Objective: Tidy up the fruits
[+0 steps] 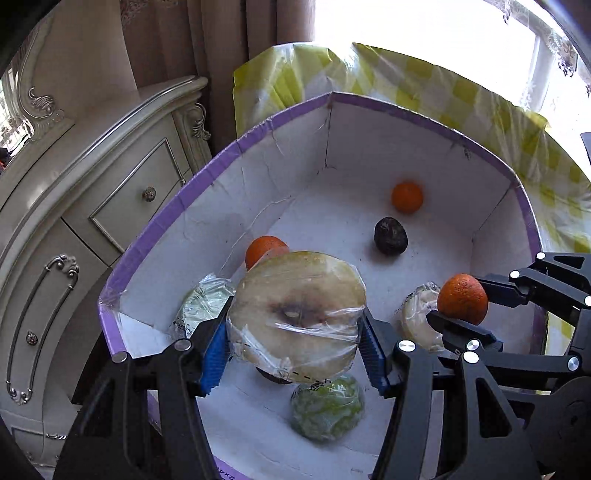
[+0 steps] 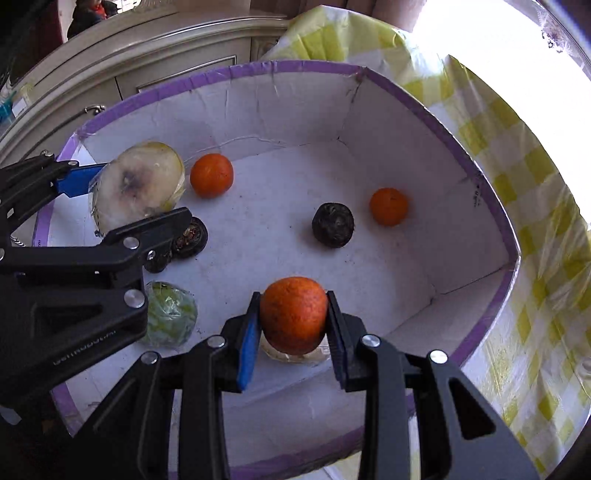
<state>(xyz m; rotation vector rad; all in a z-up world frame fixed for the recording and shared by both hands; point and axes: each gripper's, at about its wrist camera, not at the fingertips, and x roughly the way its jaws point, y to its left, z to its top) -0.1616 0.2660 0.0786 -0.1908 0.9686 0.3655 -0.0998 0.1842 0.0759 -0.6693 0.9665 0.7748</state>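
White purple-rimmed box (image 2: 406,122), left gripper (image 1: 295,336) jaws clamped on wrapped melon half (image 1: 295,314); right gripper (image 2: 293,332) jaws clamped on orange (image 2: 293,314)

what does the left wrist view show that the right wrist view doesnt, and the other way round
Only the left wrist view: a wrapped green fruit by the box's near-left wall, and cabinet drawers.

Only the right wrist view: two small dark round items beneath the left hand-held gripper, and a person in the background.

Both: the white box, the left hand-held gripper holding a wrapped cut fruit, the right hand-held gripper shut on an orange, two loose oranges, one dark fruit.
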